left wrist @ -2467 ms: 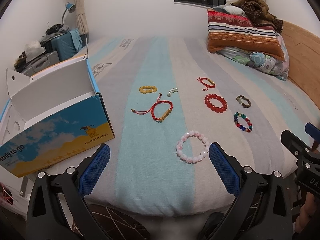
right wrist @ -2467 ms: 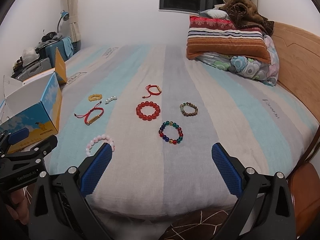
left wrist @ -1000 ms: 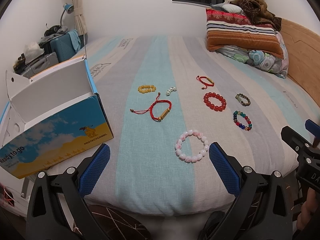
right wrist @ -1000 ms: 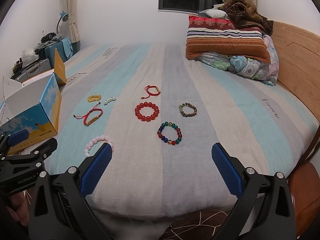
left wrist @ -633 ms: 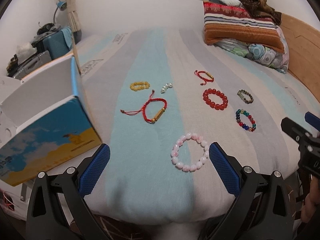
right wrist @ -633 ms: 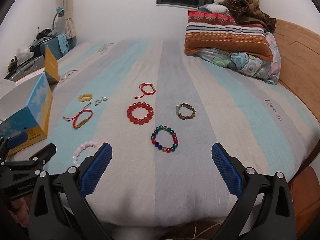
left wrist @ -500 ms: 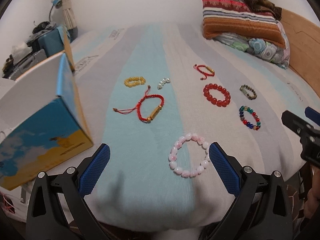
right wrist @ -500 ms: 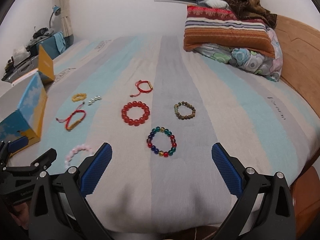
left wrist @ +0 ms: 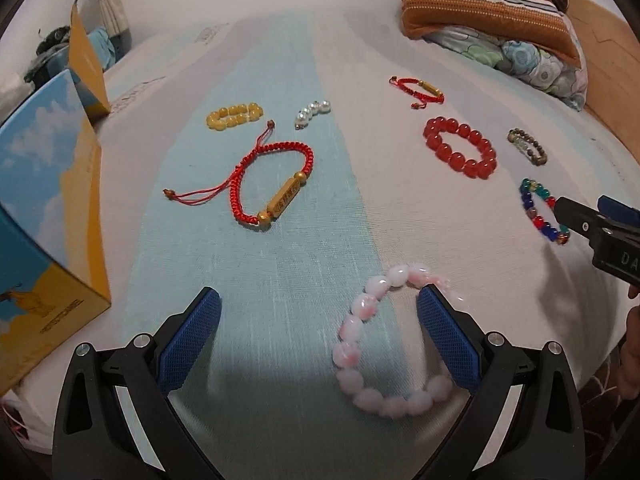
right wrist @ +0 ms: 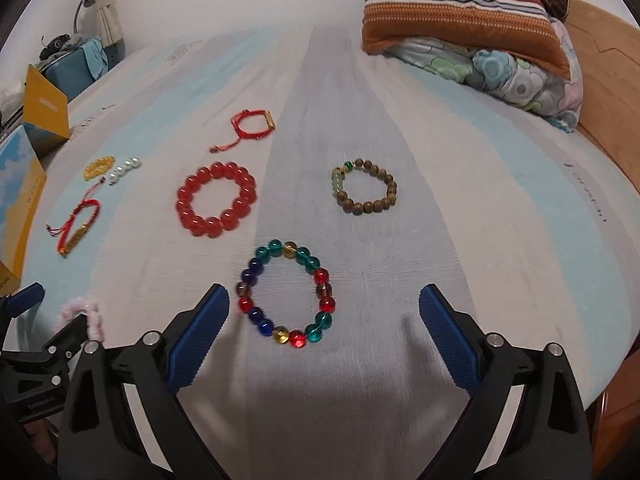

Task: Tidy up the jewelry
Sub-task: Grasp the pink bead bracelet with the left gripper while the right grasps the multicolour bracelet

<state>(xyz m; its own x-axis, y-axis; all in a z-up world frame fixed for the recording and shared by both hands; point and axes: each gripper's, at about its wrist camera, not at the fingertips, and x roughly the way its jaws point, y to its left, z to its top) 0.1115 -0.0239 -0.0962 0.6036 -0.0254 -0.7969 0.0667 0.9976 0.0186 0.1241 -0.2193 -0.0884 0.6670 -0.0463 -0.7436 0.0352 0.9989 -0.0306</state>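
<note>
Blue-and-yellow box [left wrist: 44, 216] stands at the bed's [left wrist: 280, 240] left edge. Beside it, toward the middle: yellow bead ring [left wrist: 235, 115], pearl strand [left wrist: 312, 112], red cord bracelet [left wrist: 272, 184]. Left tongs [left wrist: 318, 336] spread wide above the near edge; pink bead bracelet [left wrist: 384, 344] lies between the pads, right pad [left wrist: 448, 340] over its rim, not pinched. Mid-bed: small red cord bracelet [right wrist: 252, 124], red bead bracelet [right wrist: 216, 199], brown bead bracelet [right wrist: 365, 190]. Right tongs [right wrist: 324, 334] spread, jaws closing; multicolour bead bracelet [right wrist: 286, 294] lies between them, untouched. Pillows [right wrist: 460, 12] at the far right corner.
</note>
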